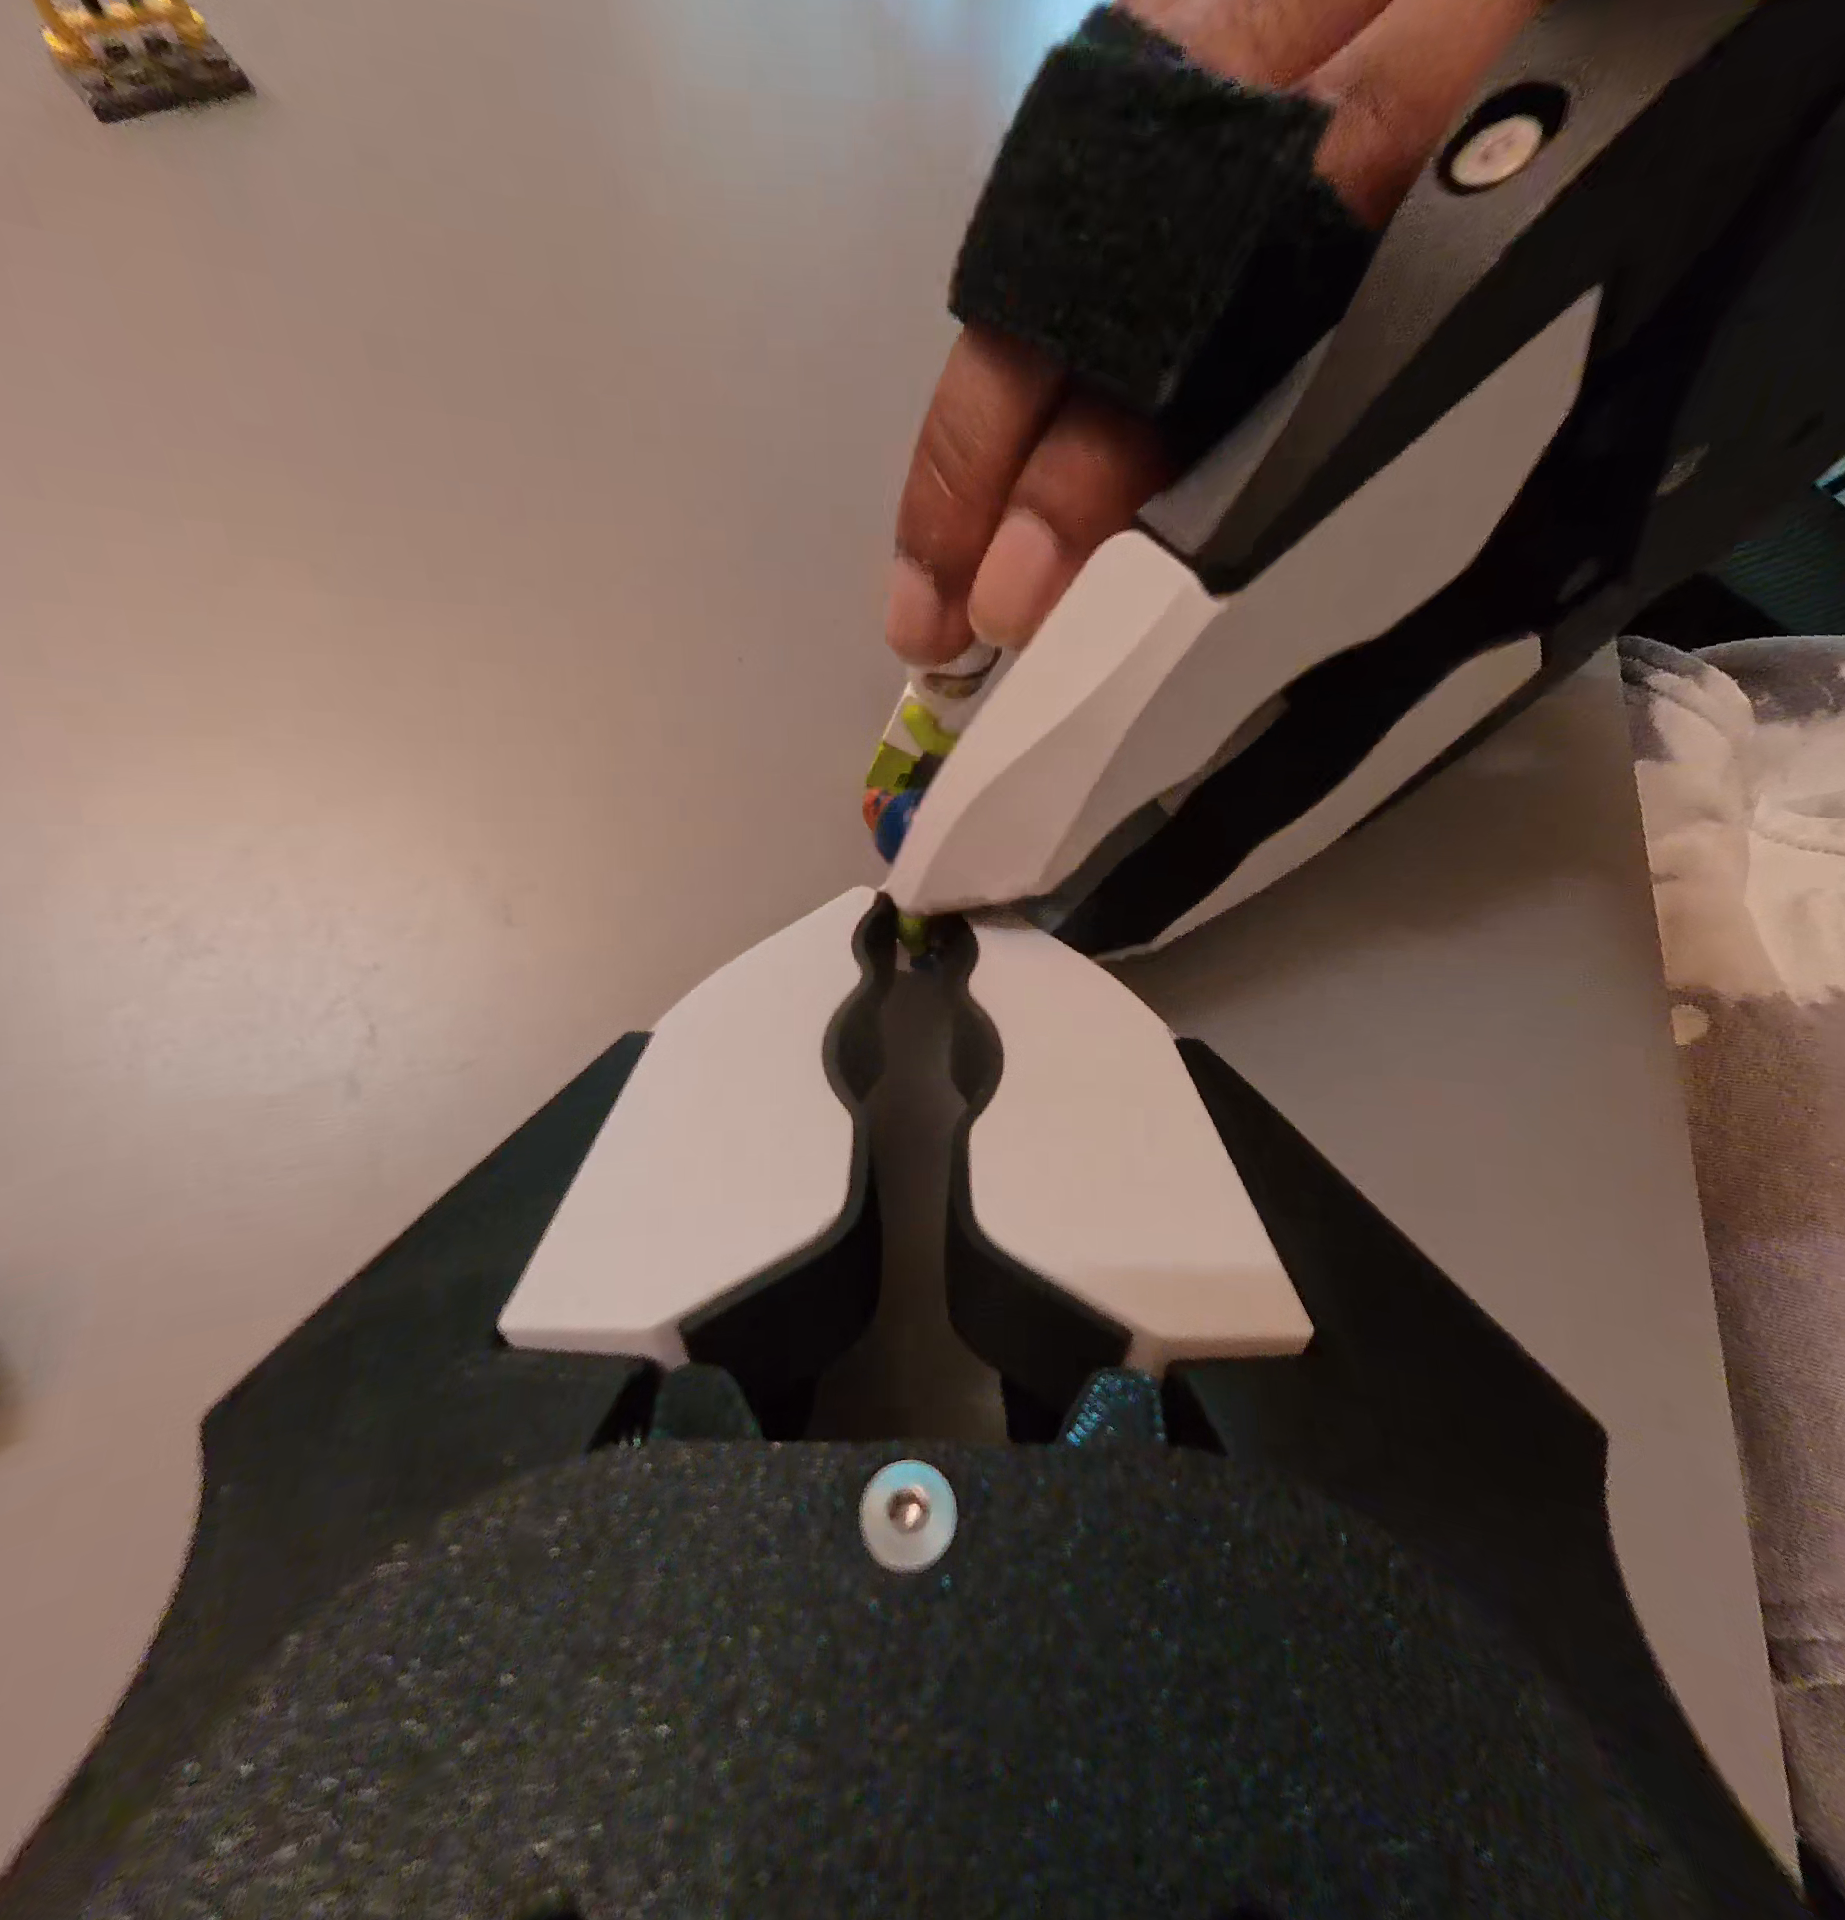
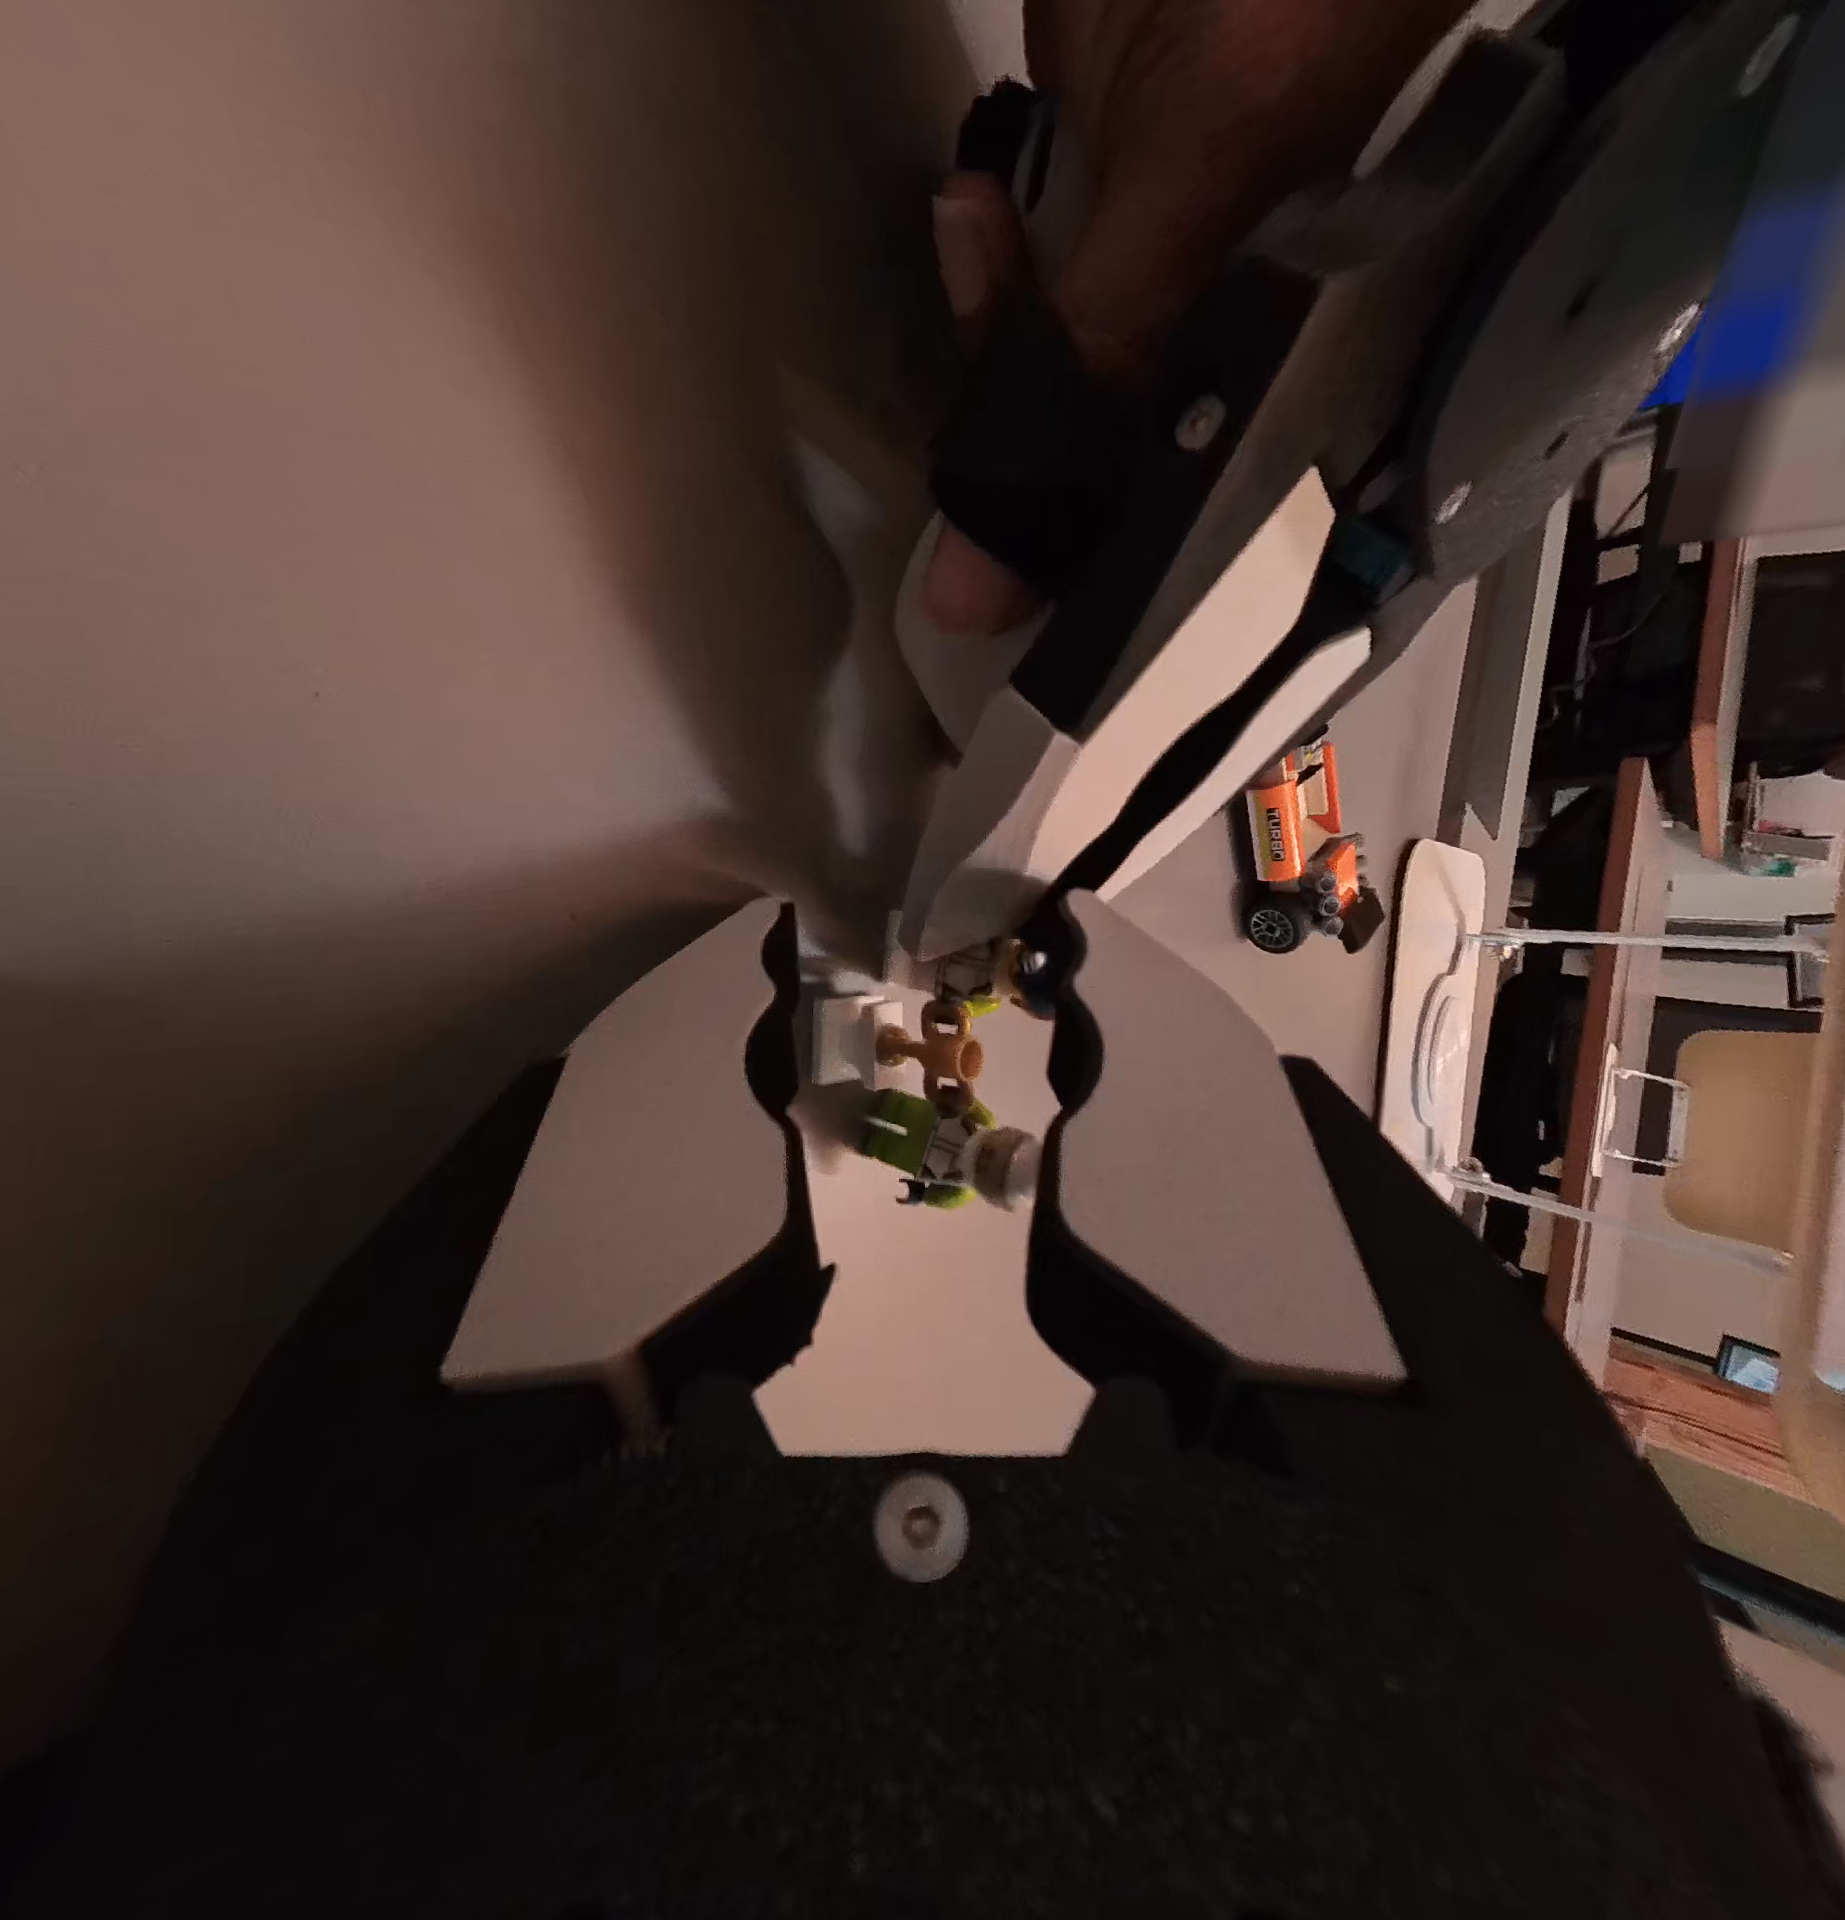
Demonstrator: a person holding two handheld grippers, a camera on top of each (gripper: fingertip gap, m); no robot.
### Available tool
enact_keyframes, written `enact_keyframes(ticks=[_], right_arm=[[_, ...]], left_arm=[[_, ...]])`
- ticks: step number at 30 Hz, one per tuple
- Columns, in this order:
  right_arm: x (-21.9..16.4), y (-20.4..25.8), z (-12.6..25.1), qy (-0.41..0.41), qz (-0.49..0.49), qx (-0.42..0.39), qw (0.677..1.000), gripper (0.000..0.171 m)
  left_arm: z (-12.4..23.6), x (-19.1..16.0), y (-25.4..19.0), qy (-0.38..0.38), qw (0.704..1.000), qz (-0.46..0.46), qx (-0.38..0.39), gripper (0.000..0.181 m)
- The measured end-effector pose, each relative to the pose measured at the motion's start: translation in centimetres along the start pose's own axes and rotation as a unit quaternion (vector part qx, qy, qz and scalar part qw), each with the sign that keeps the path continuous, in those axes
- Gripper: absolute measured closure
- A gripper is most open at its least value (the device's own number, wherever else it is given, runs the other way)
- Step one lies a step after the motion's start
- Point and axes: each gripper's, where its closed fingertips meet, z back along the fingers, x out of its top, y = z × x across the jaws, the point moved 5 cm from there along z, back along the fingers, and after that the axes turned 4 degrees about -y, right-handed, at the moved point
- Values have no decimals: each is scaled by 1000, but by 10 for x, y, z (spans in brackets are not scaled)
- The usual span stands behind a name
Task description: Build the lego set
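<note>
Left gripper has its fingers clamped on just a sliver of the lime-and-white minifigure. The right gripper sits spread apart, right up against it. One sideways nudge could probably twist the figure loose. Only the right wrist view shows a second minifigure and gold trophy lying near on the table, with an orange car farther right.

Matt white plastic fingers, grainy black housing, fuzzy black cloth strap, smooth matt table, glossy plastic minifigure
</note>
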Motion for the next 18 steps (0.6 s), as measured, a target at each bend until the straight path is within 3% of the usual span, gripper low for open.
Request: enact_keyframes(ticks=[3,8,13,18], right_arm=[[1,1,-1,-2,25,-17,1000,129],[3,-3,4,-27,-26,-22,999,123],[0,-26,22,-52,-153,-35,986,122],[3,-33,32,-55,-293,3,955,141]], left_arm=[[-1,0,-1,6,1000,-14,2,173],[0,0,-2,0,1000,-18,2,173],[0,0,-2,-3,1000,-12,1,173],[-1,0,-4,1,1000,-21,16,173]])
